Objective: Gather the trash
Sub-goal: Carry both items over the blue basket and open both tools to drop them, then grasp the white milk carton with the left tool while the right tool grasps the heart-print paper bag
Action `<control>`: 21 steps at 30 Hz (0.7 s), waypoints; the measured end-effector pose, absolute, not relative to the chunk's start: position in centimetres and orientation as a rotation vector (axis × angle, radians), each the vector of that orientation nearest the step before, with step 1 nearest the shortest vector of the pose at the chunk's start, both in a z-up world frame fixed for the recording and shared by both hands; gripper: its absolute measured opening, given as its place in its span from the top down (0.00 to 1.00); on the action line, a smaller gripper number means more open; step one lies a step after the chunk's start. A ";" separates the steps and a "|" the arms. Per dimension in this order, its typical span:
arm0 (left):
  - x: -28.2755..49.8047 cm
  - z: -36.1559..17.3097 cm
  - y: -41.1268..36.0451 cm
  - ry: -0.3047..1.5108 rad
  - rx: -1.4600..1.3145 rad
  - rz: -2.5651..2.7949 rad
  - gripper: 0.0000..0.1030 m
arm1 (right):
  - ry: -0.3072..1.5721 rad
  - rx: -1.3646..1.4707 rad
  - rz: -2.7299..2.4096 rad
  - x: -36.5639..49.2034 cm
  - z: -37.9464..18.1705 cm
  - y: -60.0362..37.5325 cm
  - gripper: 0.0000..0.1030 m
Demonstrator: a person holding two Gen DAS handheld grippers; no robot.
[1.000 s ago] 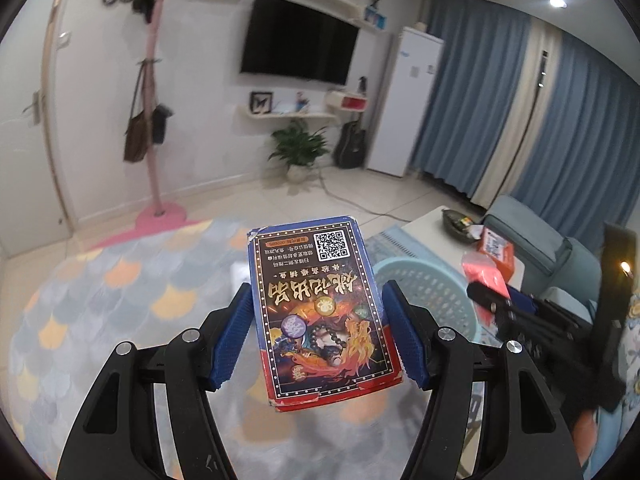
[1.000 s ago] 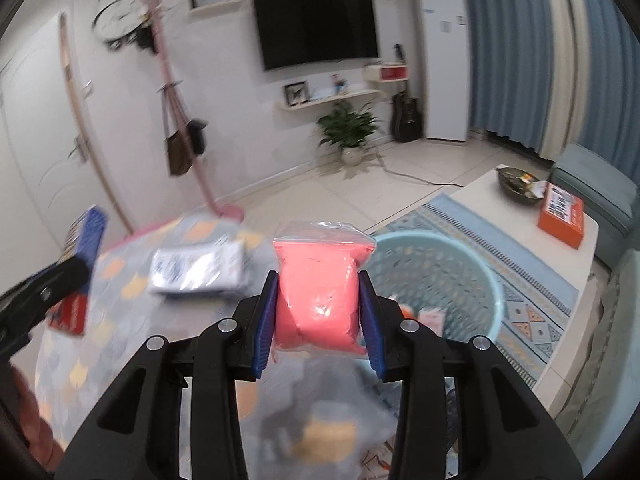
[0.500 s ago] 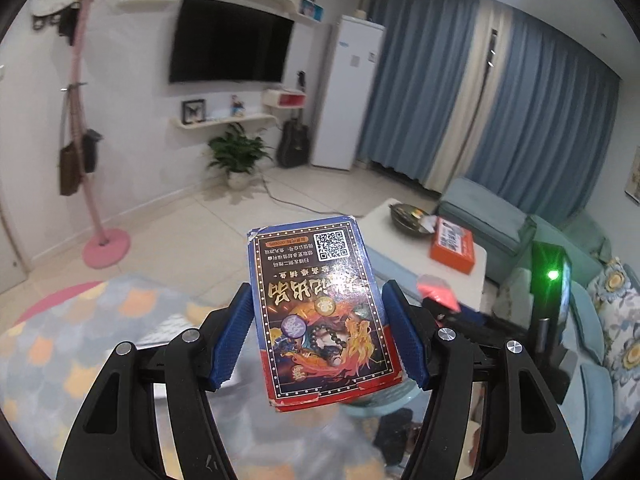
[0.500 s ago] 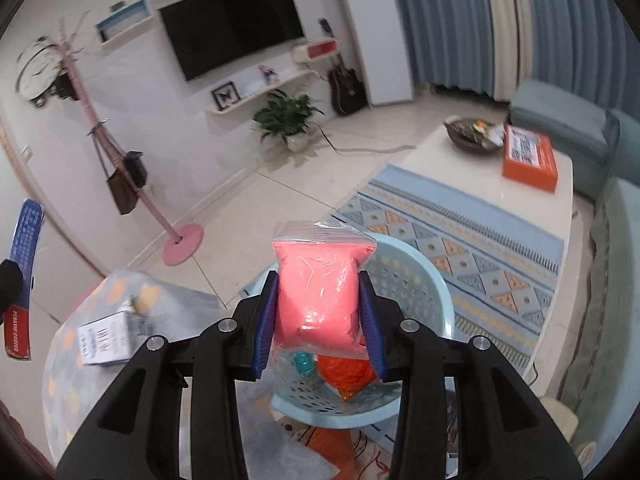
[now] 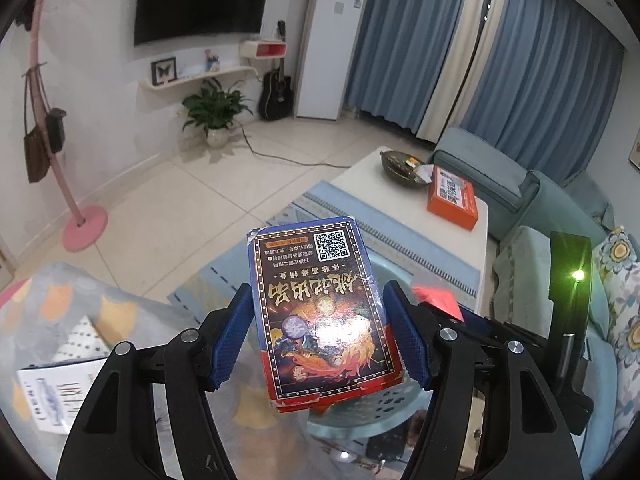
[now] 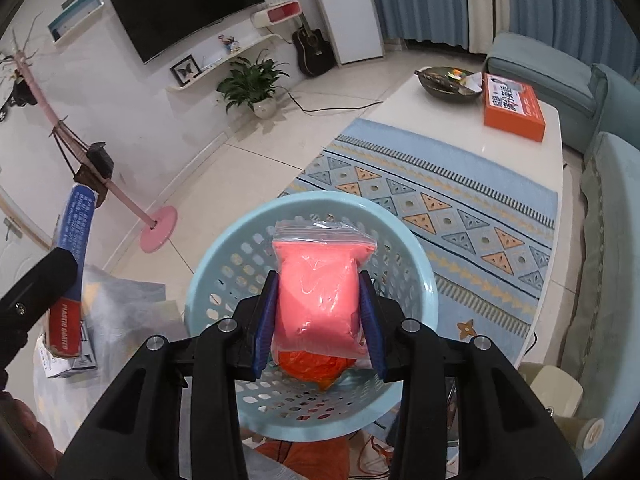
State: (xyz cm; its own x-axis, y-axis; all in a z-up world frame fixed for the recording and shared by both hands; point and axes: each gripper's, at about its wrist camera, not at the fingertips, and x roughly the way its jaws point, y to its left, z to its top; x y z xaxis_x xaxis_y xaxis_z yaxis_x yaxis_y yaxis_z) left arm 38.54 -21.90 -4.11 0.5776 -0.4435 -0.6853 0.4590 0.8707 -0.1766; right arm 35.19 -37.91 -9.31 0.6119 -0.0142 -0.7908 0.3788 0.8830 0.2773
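Right now my left hand-held gripper (image 5: 320,336) is clamped on a card box (image 5: 322,312), its blue pads (image 5: 234,344) pressing both long sides; the box is blue and red with a QR code and printed characters on its face, and it stands tilted up out of the jaws. Through my right wrist camera I see the same box (image 6: 72,272) edge-on at the left, held in the black arm of the left tool, apart from the basket. My right hand-held gripper (image 6: 318,320) is closed around a clear zip bag of pink powder (image 6: 318,292), the pads squeezing its lower half while the sealed top sticks up free. That bag hangs directly above the open mouth of a light blue plastic basket (image 6: 224,256) with perforated walls, and something orange (image 6: 316,368) lies in the bottom of the basket just under the bag. From the left camera the basket (image 5: 384,420) shows only partly, beneath and behind the card box, and the pink bag (image 5: 436,300) peeks out to the right of it beside the right tool. A white paper package (image 5: 52,388) lies on a patterned cloth (image 5: 72,300) at the left. Further off, a white tabletop (image 6: 440,128) carries an orange box (image 6: 514,106) and a dark bowl (image 6: 446,82), with a blue patterned rug (image 6: 440,200) between it and the basket. I cannot tell whether the basket stands on the floor or on something else.
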 end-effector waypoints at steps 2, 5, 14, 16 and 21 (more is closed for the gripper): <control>38.6 -4.5 -21.7 0.804 0.021 -0.532 0.29 | 0.891 0.443 -0.230 35.2 -9.5 -38.0 0.63; 38.6 -4.5 -20.8 0.797 0.016 -0.510 0.23 | 0.888 0.434 -0.244 35.1 -9.4 -37.9 0.41; 37.5 -3.0 -16.9 0.772 -0.056 -0.464 0.22 | 0.849 0.397 -0.199 34.9 -7.4 -36.1 0.40; 36.8 -2.3 -15.1 0.746 -0.074 -0.441 0.22 | 0.833 0.382 -0.160 35.0 -6.4 -34.8 0.40; 35.8 -0.4 -11.0 0.691 -0.079 -0.350 0.22 | 0.779 0.282 -0.090 35.8 -3.8 -30.0 0.40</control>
